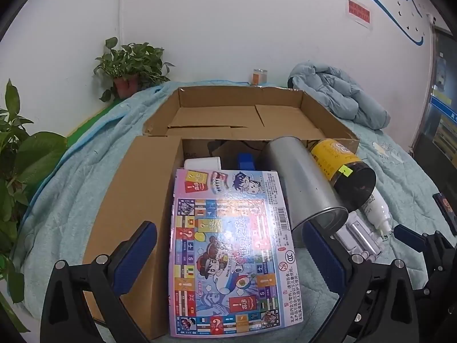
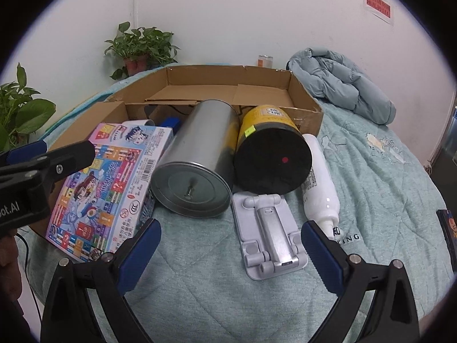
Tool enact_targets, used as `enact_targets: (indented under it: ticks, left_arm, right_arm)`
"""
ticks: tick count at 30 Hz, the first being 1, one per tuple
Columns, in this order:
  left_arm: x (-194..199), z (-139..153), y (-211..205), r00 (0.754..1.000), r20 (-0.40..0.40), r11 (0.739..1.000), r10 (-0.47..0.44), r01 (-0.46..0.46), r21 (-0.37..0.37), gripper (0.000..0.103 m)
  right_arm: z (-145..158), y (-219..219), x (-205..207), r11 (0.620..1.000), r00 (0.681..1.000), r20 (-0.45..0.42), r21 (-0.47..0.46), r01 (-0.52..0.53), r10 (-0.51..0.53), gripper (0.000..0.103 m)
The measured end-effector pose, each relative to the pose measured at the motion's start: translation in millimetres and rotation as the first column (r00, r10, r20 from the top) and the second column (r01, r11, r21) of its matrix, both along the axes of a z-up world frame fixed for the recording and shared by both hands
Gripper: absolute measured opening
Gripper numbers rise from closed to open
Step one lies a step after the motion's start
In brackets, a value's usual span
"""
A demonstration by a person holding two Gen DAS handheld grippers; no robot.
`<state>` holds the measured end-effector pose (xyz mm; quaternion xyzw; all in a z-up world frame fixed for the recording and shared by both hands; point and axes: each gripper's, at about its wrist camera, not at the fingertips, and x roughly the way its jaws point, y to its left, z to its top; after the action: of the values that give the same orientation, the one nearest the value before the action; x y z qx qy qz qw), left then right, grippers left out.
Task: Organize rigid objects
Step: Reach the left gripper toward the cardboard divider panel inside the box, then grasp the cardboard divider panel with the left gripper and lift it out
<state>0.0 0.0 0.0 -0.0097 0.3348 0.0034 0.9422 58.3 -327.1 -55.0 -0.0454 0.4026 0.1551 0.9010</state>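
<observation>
A colourful board-game box (image 1: 228, 243) lies tilted on a cardboard flap, between the wide-open fingers of my left gripper (image 1: 228, 225), whose pads do not touch it. To its right lie a silver tin (image 1: 302, 183), a yellow canister with a black base (image 1: 342, 168), a white bottle (image 1: 374, 208) and a grey folding phone stand (image 1: 360, 237). My right gripper (image 2: 231, 224) hangs open over the quilt, with the phone stand (image 2: 268, 237) just inside its right finger and untouched. The silver tin (image 2: 197, 165), the canister (image 2: 271, 157) and the bottle (image 2: 320, 183) lie beyond it.
A shallow open cardboard box (image 1: 240, 114) sits behind the objects on the pale green quilt (image 2: 371, 171). A bundled blue jacket (image 1: 340, 94) lies at the back right. Potted plants (image 1: 131, 65) and a small can (image 1: 259, 76) stand by the wall. A dark flat item (image 2: 450, 234) lies at the right edge.
</observation>
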Motion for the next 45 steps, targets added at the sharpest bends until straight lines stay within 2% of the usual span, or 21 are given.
enact_targets:
  ticks: [17,28,30,32,34,37,39,42,45]
  left_arm:
    - [-3.7,0.5,13.6,1.0,-0.007,1.0,-0.008,0.008,-0.005,0.102]
    - [-9.2,6.5,44.0,1.0,0.002,0.999,0.005,-0.005,-0.035,0.102]
    - [-13.2,7.6,53.8,1.0,0.015,0.998,0.001,0.0,-0.059,0.102]
    - [-17.2,9.1,68.6,1.0,0.024,0.995,-0.002,0.004,-0.099,0.102]
    - [-20.9,9.5,86.8,1.0,0.021,0.987,-0.015,0.018,-0.163,0.102]
    - [-28.5,11.4,111.5,0.999,0.034,0.985,-0.017,0.023,-0.17,0.102]
    - [-30.6,9.4,125.2,1.0,0.027,0.986,-0.016,0.02,-0.168,0.102]
    - [-26.7,0.3,147.1,0.999,-0.031,0.976,-0.031,0.024,-0.214,0.102]
    - [-15.7,-15.2,165.7,0.993,-0.096,0.952,-0.064,0.032,-0.305,0.101]
  right_arm:
    - [0.5,18.6,-1.9,0.999,1.0,-0.008,-0.025,-0.024,0.024,0.099]
    - [10.6,41.6,-9.5,0.997,0.998,0.014,-0.048,-0.059,0.06,0.099]
    - [15.0,46.8,-12.1,0.996,0.996,0.025,-0.031,-0.079,0.08,0.099]
    - [21.7,50.3,-16.4,0.992,0.992,0.036,0.032,-0.125,0.124,0.099]
    - [29.0,54.5,-19.7,0.977,0.982,0.045,0.105,-0.188,0.184,0.099]
    - [38.6,69.6,-31.3,0.939,0.951,0.088,0.154,-0.307,0.296,0.099]
    - [43.2,83.4,-38.0,0.893,0.917,0.09,0.21,-0.399,0.388,0.099]
    - [45.1,107.8,-43.7,0.837,0.876,0.057,0.273,-0.474,0.478,0.099]
    - [44.0,133.7,-43.2,0.805,0.846,0.007,0.302,-0.51,0.533,0.099]
